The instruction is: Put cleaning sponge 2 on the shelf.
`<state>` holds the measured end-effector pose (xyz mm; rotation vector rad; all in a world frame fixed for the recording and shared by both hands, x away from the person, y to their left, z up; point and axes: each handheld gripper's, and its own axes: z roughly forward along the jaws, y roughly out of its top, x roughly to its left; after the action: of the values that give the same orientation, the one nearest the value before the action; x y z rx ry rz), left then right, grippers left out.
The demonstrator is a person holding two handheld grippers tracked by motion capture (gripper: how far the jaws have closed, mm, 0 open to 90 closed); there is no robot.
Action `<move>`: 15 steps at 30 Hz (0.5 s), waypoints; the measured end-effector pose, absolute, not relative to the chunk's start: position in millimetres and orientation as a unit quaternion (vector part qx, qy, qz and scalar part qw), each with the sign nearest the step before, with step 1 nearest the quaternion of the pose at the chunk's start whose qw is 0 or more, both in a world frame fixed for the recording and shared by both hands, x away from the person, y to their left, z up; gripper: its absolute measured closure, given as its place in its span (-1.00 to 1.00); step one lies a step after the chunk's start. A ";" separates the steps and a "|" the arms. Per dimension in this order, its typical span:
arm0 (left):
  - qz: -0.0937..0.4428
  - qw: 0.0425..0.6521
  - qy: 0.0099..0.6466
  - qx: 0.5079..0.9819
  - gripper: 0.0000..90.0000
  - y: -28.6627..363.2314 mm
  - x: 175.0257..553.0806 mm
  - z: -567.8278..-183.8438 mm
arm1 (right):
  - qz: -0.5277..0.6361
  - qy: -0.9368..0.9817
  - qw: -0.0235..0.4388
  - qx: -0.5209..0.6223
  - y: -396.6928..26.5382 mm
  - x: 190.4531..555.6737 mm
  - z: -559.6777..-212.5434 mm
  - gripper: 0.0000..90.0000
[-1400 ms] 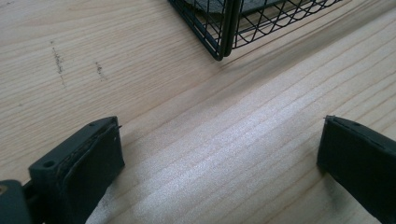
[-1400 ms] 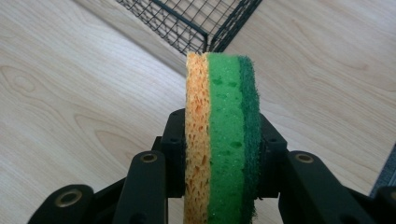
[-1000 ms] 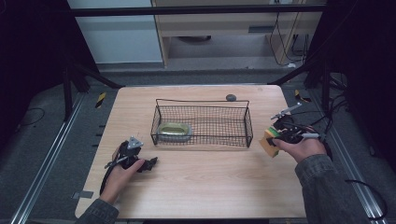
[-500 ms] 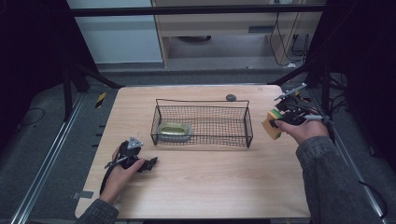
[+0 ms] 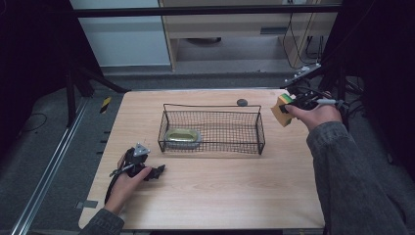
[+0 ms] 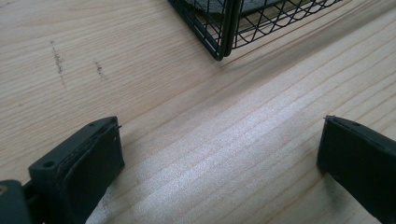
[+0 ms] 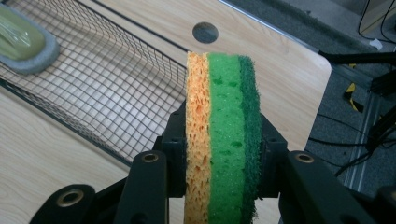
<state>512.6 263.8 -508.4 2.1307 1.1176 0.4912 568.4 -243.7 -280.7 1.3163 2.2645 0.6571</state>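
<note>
Between the right gripper's [image 7: 219, 182] fingers, clamped upright above the worktop [image 5: 220, 196]: sponge [image 7: 219, 135], best carried level over the wire basket [image 5: 211, 128] rim before release; left gripper [image 5: 147, 169] fingers apart, resting idle.

Right tool [image 5: 292, 105] holds sponge [image 5: 281, 109] beside basket [image 5: 210, 128].

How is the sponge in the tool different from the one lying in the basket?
The held sponge has orange, light green and dark green layers; the basket sponge looks yellow-green on a grey base. The held sponge is pinched upright in the right tool, in the air beside the wire basket; the basket sponge lies flat inside it. Both are cleaning sponges.
</note>
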 end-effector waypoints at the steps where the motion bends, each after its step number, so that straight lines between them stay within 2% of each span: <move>1: 0.188 0.336 0.429 0.817 -1.00 263.8 512.6 -508.4 | 0.240 0.818 0.219 0.474 -242.7 570.0 -278.9 0.43; 15: 0.188 0.337 0.427 0.818 -1.00 263.9 512.9 -508.4 | 0.247 0.823 0.218 0.463 -219.2 585.2 -276.4 0.43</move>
<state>512.9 263.9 -508.4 2.1325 1.1134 0.4898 585.2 -219.2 -276.4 1.2820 2.2789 0.6834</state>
